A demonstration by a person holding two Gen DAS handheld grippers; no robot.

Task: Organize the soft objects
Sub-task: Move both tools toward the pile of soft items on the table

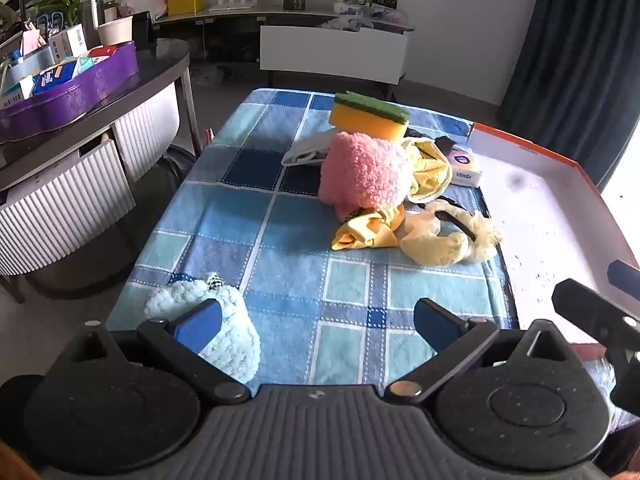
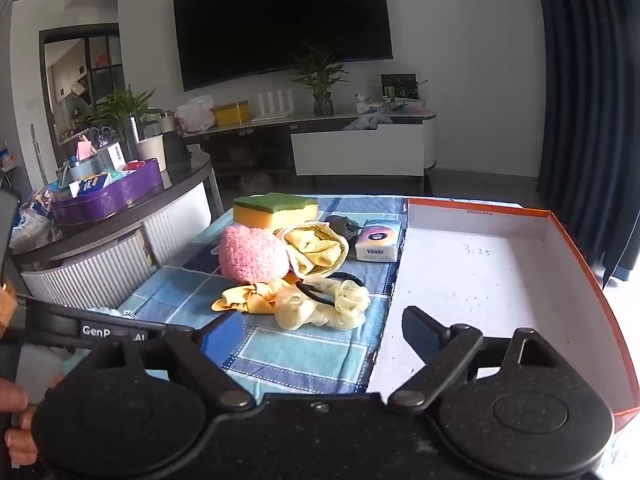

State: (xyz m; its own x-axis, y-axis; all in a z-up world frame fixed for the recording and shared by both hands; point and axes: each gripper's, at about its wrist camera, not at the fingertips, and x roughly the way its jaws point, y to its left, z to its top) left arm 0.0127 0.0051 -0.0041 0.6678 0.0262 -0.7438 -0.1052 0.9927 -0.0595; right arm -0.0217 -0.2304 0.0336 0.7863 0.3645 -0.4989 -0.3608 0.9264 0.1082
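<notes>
On a blue checked cloth [image 1: 280,240] lies a heap of soft things: a yellow-and-green sponge [image 1: 370,116] [image 2: 275,209], a fluffy pink item [image 1: 364,172] [image 2: 253,254], yellow cloths [image 1: 430,166] [image 2: 316,248], a yellow scrunchie [image 1: 366,232] [image 2: 244,298], and a pale yellow scrunchie with a black band [image 1: 448,236] [image 2: 324,304]. A fluffy pale blue item [image 1: 212,328] lies apart, near the front left. My left gripper [image 1: 318,322] is open, its left finger over the pale blue item. My right gripper [image 2: 324,334] is open above the cloth's edge, empty.
An orange-rimmed white box [image 1: 560,216] [image 2: 480,280] lies empty at the right. A Vinda tissue pack [image 1: 466,170] [image 2: 378,246] and a dark small object [image 2: 340,224] sit behind the heap. A side table with a purple tray [image 1: 68,88] [image 2: 108,196] stands to the left.
</notes>
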